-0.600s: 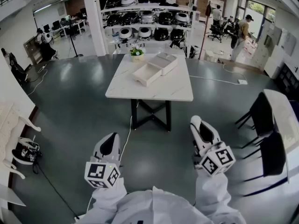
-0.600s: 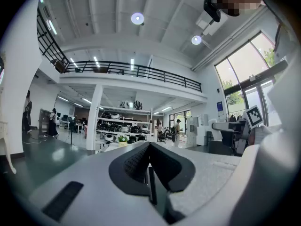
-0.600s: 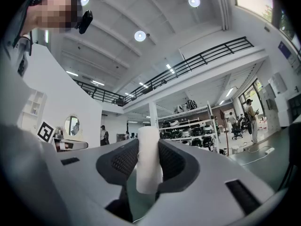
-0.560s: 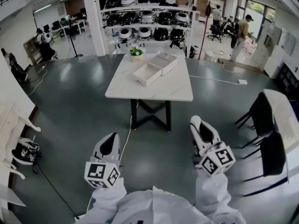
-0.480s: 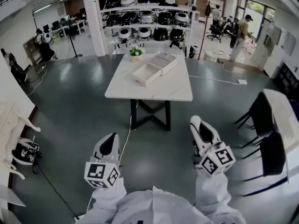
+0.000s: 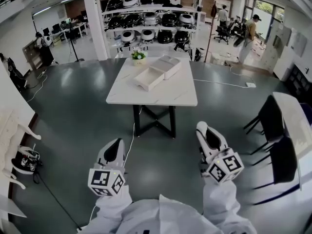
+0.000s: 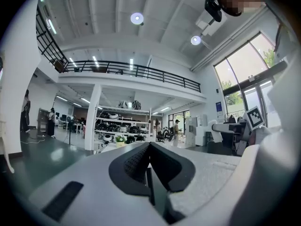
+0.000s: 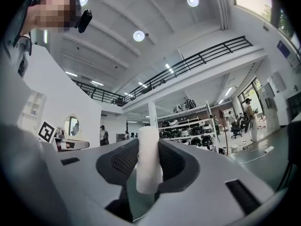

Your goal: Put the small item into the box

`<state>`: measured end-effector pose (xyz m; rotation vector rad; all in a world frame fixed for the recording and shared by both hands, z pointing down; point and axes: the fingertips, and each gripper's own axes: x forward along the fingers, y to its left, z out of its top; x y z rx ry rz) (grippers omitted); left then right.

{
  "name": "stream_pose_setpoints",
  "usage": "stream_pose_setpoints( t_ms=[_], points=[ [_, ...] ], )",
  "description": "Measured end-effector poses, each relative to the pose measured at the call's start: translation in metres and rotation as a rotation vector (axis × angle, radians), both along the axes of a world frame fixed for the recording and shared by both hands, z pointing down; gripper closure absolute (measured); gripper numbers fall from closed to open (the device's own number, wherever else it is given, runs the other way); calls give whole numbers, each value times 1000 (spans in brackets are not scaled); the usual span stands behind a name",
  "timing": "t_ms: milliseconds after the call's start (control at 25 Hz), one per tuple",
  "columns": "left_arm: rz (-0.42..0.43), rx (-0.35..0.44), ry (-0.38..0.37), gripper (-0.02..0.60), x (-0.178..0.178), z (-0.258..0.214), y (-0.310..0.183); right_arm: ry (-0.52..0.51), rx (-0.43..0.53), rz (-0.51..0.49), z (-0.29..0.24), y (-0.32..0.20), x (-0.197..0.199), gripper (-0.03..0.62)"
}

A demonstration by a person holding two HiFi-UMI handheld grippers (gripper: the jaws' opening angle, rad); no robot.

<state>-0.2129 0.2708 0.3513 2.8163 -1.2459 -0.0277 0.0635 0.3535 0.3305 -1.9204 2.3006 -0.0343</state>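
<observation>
In the head view, we hold the left gripper (image 6: 115, 147) at the lower left of the frame and the right gripper (image 6: 206, 133) at the lower right. Both are over the dark grey floor, and white sleeves run back from them to the bottom edge. The white marble-patterned desk (image 6: 165, 97) stands in the upper centre, well apart from both grippers. On it lies the shallow white open box (image 6: 148, 78), with a second white tray (image 6: 166, 66) touching its far right side. A small green potted plant (image 6: 138, 56) sits at the desk's far left corner. Metal shelves (image 6: 151, 21) with round black and white devices fill the top of the frame, and black chairs (image 6: 273, 123) stand at the right edge.

In the left gripper view, the left gripper (image 7: 149, 150) sits in the lower centre with its jaws closed together, only a thin seam between them and nothing in it.

In the right gripper view, the right gripper (image 8: 148, 147) is clamped on the small white cylinder (image 8: 148, 168). The cylinder stands upright in the centre of the frame, with the dark ribbed pads (image 8: 124, 161) pressing both its sides.
</observation>
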Motion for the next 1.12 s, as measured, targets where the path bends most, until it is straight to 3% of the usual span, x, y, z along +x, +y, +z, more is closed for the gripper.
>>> stream_pose_setpoints(
  t_ms=[440,800,1120],
  points=[
    [-26,-27,-17,583,15,18,14,-43,-25,-32,17,-5,18,477],
    [-69,-51,-36,583,24,24,-9,-61,-42,-77,25,-39,29,477],
    [-72,-82,-49,583,40,37,-58,-81,-71,-77,39,-91,44,477]
  ],
)
